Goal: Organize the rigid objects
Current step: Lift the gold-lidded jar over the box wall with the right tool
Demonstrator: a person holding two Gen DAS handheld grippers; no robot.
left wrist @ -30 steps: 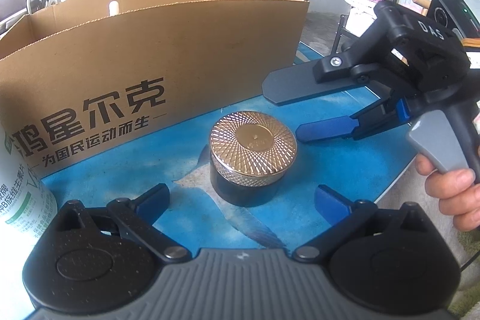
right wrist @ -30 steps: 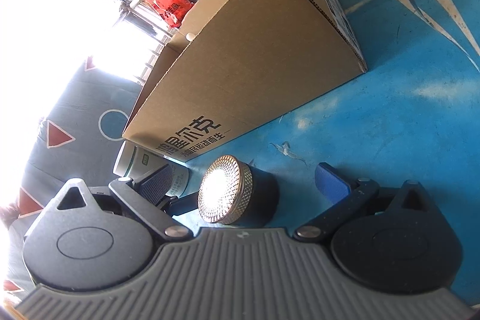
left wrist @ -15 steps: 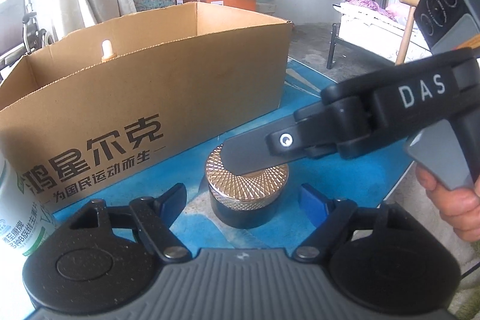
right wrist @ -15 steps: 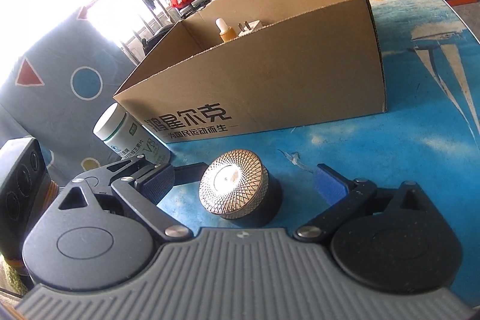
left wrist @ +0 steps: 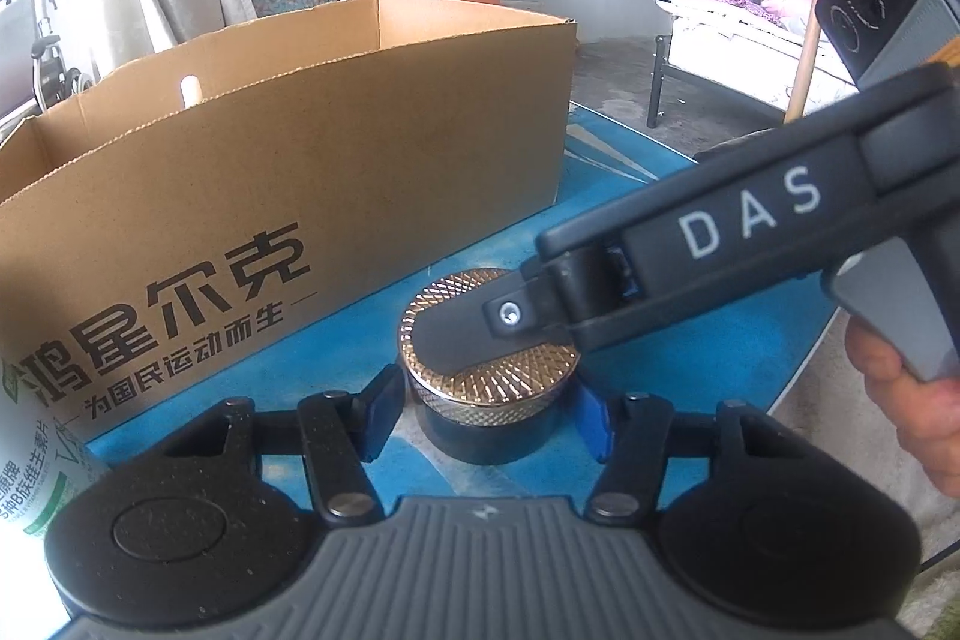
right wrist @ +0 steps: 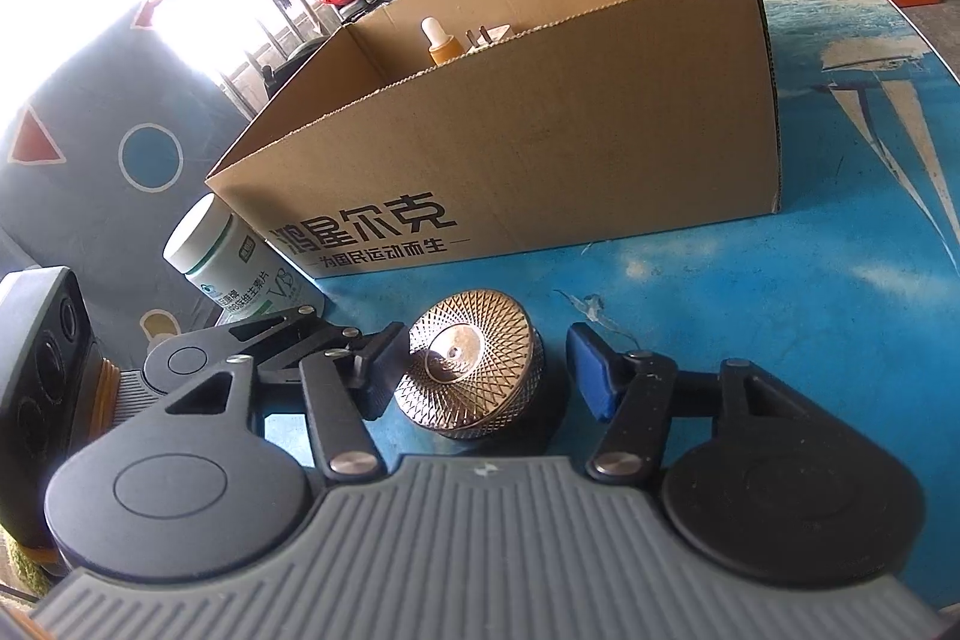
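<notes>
A round black jar with a gold textured lid (left wrist: 489, 370) stands on the blue table in front of a cardboard box (left wrist: 288, 184). My left gripper (left wrist: 489, 409) has its jaws close on both sides of the jar, touching or nearly touching it. My right gripper (right wrist: 489, 364) is open around the same jar (right wrist: 474, 364) from the other side; its upper finger (left wrist: 456, 334) lies over the lid in the left wrist view. The box (right wrist: 540, 148) holds a dropper bottle (right wrist: 441, 43) and a white plug.
A white and green supplement bottle (right wrist: 225, 259) stands at the box's left corner, and shows at the left edge of the left wrist view (left wrist: 30, 466). The blue table's (right wrist: 840, 292) rounded edge runs at the right. A bed frame and furniture lie beyond.
Both grippers moved in on the jar. The left jaws narrowed from wide open to close against the jar's sides. The right gripper levelled out and now straddles the jar.
</notes>
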